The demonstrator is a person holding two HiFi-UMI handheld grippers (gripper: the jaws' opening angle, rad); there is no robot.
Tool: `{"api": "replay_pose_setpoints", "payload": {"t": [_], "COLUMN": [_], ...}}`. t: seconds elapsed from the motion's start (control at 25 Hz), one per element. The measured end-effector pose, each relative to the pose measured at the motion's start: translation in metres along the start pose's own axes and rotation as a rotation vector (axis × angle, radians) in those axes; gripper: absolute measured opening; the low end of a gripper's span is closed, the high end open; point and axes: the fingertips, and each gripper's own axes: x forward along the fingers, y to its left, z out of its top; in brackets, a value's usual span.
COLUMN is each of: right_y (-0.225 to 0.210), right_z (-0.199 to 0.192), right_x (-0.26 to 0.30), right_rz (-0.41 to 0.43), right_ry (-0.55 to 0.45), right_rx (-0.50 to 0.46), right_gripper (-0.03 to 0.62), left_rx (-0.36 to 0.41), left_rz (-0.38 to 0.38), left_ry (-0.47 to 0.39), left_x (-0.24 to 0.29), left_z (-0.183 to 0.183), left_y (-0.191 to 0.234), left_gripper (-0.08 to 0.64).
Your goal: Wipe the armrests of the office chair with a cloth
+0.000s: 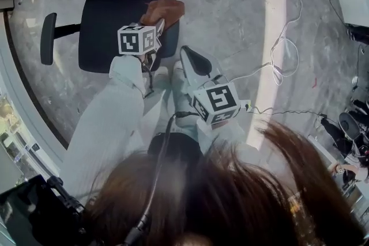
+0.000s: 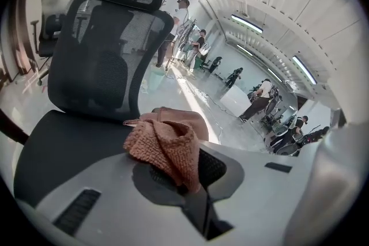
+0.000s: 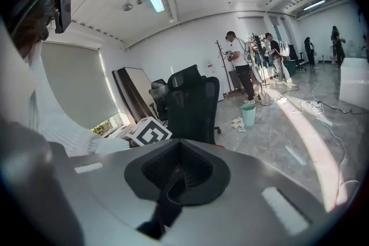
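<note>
A black mesh office chair stands ahead of me, its left armrest out to the side. The right armrest is hidden under a rust-brown cloth. My left gripper is shut on that cloth and holds it at the seat's right edge. In the left gripper view the cloth bunches out of the closed jaws, with the chair seat and backrest behind. My right gripper hangs lower, beside the chair, shut with nothing in it; its view shows the chair backrest.
White cables loop over the grey marble floor to the right. A bright strip crosses the floor. A curved dark rail runs on the left. People and a green bin stand far off.
</note>
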Motion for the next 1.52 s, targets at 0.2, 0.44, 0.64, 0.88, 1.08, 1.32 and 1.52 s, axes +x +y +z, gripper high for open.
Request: {"api": "replay_pose_setpoints", "payload": {"t": [0.2, 0.44, 0.64, 0.88, 1.08, 1.32, 1.52], "right_y": [0.005, 0.018, 0.025, 0.028, 0.026, 0.015, 0.001], "right_z": [-0.004, -0.019, -0.025, -0.029, -0.041, -0.049, -0.057], "right_x": [-0.009, -0.022, -0.028, -0.021, -0.010, 0.010, 0.014], "right_rz": [-0.022, -0.012, -0.005, 0.015, 0.013, 0.033, 0.032], "right_ry": [-0.001, 0.025, 0.035, 0.052, 0.116, 0.157, 0.192], "right_rx": [0.007, 0.002, -0.001, -0.013, -0.058, -0.070, -0.048], "right_gripper": [0.002, 0.002, 0.002, 0.002, 0.002, 0.002, 0.002], "left_rx": [0.026, 0.056, 0.064, 0.053, 0.094, 0.137, 0.146], "left_rz": [-0.018, -0.028, -0.040, -0.030, -0.010, 0.035, 0.071], "left_ry": [-0.001, -0.013, 0.004, 0.005, -0.011, -0.019, -0.034], "left_x": [-0.032, -0.067, -0.087, -0.087, -0.070, -0.031, 0.004], "left_z": [-0.031, -0.076, -0.104, -0.109, -0.077, -0.028, 0.015], "left_y": [-0.015, -0.039, -0.049, -0.046, -0.038, -0.018, 0.000], "left_gripper": [0.040, 0.040, 0.040, 0.040, 0.040, 0.040, 0.040]}}
